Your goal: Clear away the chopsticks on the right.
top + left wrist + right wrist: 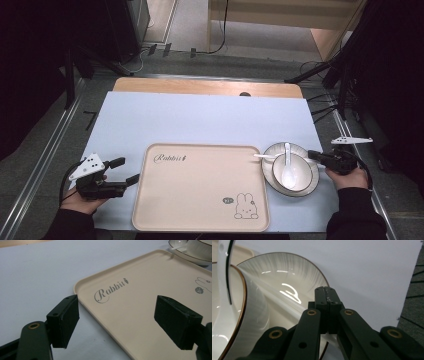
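A beige tray [200, 190] printed "Rabbit" with a bunny drawing lies at the near middle of the table. Just right of it stands a white plate [316, 181] holding a gold-rimmed bowl [278, 169] with a white spoon [289, 172] in it. A second white bar [265, 156] pokes out over the plate's left rim. My left gripper [130, 170] rests open beside the tray's left edge, nothing between its pads, and the tray [140, 285] lies ahead of my left gripper [115, 320]. My right gripper [311, 155] is shut at the plate's right rim; my right gripper [327, 290] hangs over the plate [287, 267].
A pale mat [200, 120] covers the table, with a wooden strip [200, 86] at the far edge. The mat's right edge and grey floor [412, 290] lie close beside my right gripper. Dark stands and cables flank both sides.
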{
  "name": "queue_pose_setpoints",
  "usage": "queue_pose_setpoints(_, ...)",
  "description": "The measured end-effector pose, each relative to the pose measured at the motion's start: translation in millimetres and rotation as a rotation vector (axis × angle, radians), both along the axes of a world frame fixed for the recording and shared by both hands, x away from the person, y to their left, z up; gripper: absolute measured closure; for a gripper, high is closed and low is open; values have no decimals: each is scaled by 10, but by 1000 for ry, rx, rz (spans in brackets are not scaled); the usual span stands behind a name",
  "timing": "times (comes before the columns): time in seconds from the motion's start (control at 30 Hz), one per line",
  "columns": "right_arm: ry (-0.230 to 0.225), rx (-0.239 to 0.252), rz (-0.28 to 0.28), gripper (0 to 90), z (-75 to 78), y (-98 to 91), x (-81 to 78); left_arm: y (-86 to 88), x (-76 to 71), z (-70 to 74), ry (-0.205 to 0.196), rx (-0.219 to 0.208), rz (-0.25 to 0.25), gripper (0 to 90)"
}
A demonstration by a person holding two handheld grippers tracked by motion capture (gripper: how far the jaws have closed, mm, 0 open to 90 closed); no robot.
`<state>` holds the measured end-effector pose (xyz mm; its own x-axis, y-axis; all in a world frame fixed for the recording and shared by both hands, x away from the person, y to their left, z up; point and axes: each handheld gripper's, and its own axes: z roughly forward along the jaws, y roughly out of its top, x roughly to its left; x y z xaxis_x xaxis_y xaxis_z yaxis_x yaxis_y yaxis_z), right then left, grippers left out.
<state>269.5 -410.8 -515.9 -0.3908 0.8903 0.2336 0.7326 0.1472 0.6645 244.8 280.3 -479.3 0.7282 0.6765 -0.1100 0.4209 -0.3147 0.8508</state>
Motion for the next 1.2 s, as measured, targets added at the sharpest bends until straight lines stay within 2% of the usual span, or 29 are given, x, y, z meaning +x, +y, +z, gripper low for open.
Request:
queue_pose_setpoints(0.23, 36, 1, 38, 900, -3, 12, -172, -8, 2, 2, -1, -4, 0, 206)
queue_pose_setpoints(0.33, 38, -1, 54, 900, 3, 11, -264, -7, 4, 3, 0, -1, -1, 206)
queue_pose_setpoints(0.5, 50, 8, 76, 900, -5, 11, -318, -16, 11, 4, -3, -4, -5, 206)
queue_pose_setpoints(0.57, 48, -2, 84, 880, -4, 20, -334, -19, 11, 5, -3, -7, -5, 206)
queue_pose_setpoints(0.67, 20, 15, 72, 822, 39, -1, -355, -18, 13, 6, -4, -7, -4, 207)
queue_pose_setpoints(0.8, -51, 19, 43, 690, 140, -33, -388, -18, 12, 5, -4, -6, -3, 207)
queue_pose_setpoints(0.9, -62, 16, 42, 671, 170, -12, -401, -19, 12, 6, -4, -6, -4, 207)
queue_pose_setpoints(1.03, -34, -9, 74, 661, 129, 72, -373, -21, 12, 5, -4, -6, -5, 208)
queue_pose_setpoints(1.2, -3, -23, 94, 712, 77, 111, -339, -17, 13, 5, -3, -5, -5, 208)
